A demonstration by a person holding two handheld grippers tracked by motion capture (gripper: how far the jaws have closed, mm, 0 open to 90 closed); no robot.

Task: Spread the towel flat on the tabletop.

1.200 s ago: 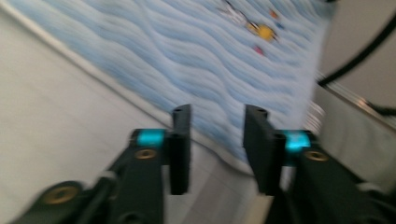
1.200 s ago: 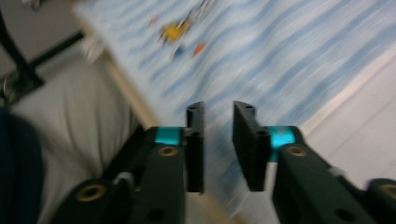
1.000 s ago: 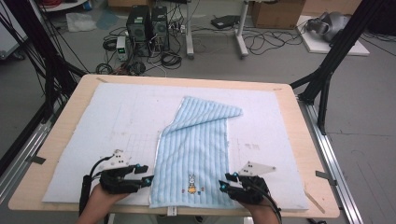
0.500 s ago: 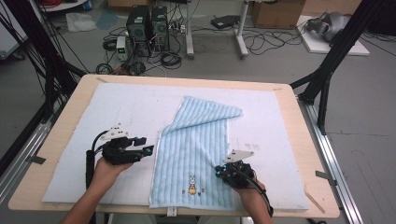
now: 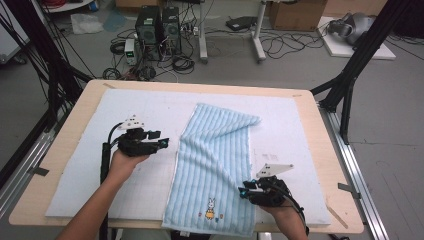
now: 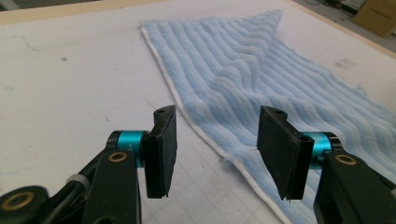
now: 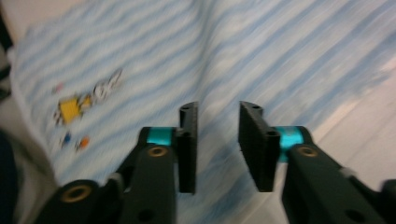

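My right gripper [image 5: 245,191] sits near the table's front edge, over the right edge of the towel [image 5: 216,165]; its jaws have just been opening and stand narrowly apart with nothing pinched between them. The towel, blue-striped with a small rabbit picture by its near end, runs from the front edge up to the middle of the white mat [image 5: 85,170]. My left gripper [image 5: 163,142] hovers just beside the towel's left edge, jaws wide and empty. Beyond the table [image 5: 320,145] I see computer towers [image 5: 157,25] and cables on the floor.
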